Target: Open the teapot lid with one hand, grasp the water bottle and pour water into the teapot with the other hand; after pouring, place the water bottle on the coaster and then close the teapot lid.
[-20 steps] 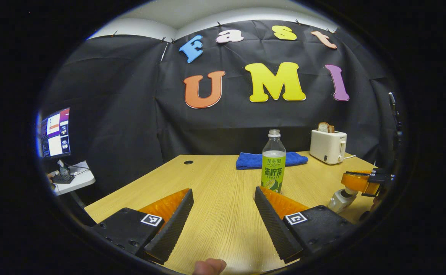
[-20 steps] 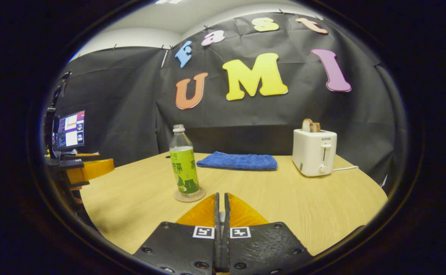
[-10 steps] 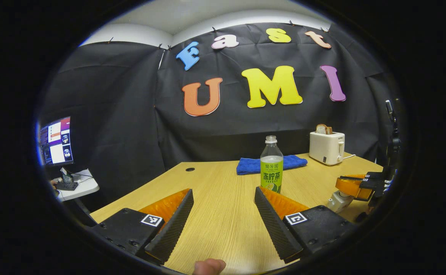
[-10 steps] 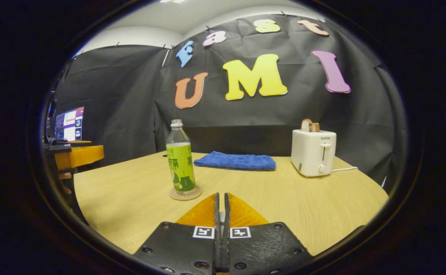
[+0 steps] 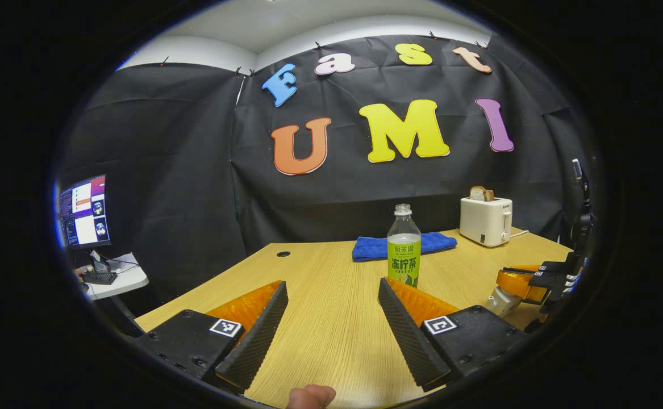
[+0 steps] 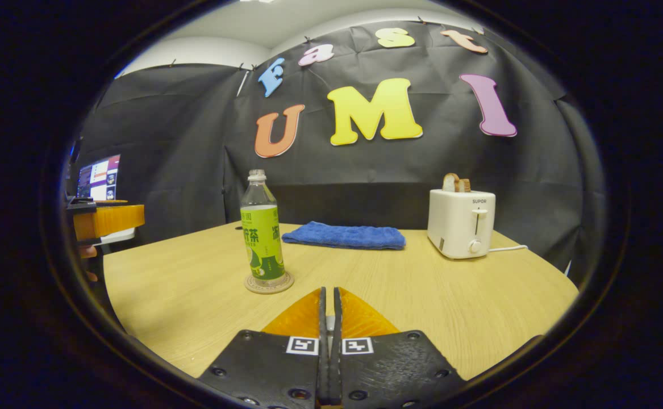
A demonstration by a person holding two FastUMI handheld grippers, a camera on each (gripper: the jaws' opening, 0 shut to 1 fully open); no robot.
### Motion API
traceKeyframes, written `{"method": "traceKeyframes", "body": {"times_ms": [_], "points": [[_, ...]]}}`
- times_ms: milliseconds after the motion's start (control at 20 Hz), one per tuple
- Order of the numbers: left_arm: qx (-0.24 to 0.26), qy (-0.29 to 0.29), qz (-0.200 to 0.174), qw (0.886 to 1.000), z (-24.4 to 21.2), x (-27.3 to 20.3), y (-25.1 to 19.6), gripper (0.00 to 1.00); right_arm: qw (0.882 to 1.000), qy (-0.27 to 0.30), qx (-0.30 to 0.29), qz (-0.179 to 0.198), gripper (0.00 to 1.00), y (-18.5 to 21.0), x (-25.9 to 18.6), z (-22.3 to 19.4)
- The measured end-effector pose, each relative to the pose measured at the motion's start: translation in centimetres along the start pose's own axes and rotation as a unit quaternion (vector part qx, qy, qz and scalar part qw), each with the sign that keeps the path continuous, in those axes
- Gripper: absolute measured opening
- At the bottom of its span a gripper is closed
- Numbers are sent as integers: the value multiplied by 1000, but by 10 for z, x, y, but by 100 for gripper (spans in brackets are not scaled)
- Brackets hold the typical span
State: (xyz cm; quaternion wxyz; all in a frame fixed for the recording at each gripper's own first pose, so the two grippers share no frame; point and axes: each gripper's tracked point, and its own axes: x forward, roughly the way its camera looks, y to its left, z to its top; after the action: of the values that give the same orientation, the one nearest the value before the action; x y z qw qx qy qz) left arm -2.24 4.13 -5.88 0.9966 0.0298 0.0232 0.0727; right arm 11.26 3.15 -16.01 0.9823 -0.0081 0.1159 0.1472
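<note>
The water bottle [image 6: 262,227] stood on the coaster [image 6: 269,283] mid-desk. The left gripper [image 5: 331,324], wide open and empty, had drawn back; the right gripper [image 6: 329,318] stayed closed, its grip unclear, so probably lid closing remained.

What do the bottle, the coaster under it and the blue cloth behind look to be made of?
Water bottle: clear plastic, glossy; you see through it above the green printed label. Coaster: a thin round disc, matte tan with a ringed pattern, possibly cork or wood; hard to tell. Blue cloth: soft, fuzzy folded fabric, likely terry or microfibre.
</note>
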Motion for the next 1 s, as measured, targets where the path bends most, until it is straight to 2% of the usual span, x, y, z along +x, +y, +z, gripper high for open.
{"method": "traceKeyframes", "body": {"times_ms": [200,250,300,350,450,500,550,600,800,1000], "points": [[2,-2,-5,1000,2,-2,-3,100,1000,-9,6,-6,7,-1,-5,8],[1,-3,-6,1000,4,-3,-4,100,1000,-15,9,-9,26,-1,-8,13],[0,-4,-7,1000,5,-4,-6,100,1000,-22,13,-12,29,-3,-11,20],[0,-4,-9,1000,7,-4,-7,100,999,-30,21,-11,48,-1,-15,26],[-5,-9,-13,1000,12,-6,-8,100,998,-49,26,-20,71,-5,-27,47],[-11,-12,-18,1000,16,-6,-12,100,998,-61,21,-27,77,-8,-34,59],[-16,-15,-23,999,20,-8,-15,100,997,-72,15,-38,90,-13,-43,70],[-20,-18,-26,999,26,-10,-17,100,995,-81,9,-50,96,-18,-51,81],[-31,-40,-35,998,49,-24,-27,100,991,-108,-4,-83,96,-28,-92,111],[-34,-51,-49,997,58,-51,-45,100,987,-124,-23,-103,96,-25,-135,123]]}}
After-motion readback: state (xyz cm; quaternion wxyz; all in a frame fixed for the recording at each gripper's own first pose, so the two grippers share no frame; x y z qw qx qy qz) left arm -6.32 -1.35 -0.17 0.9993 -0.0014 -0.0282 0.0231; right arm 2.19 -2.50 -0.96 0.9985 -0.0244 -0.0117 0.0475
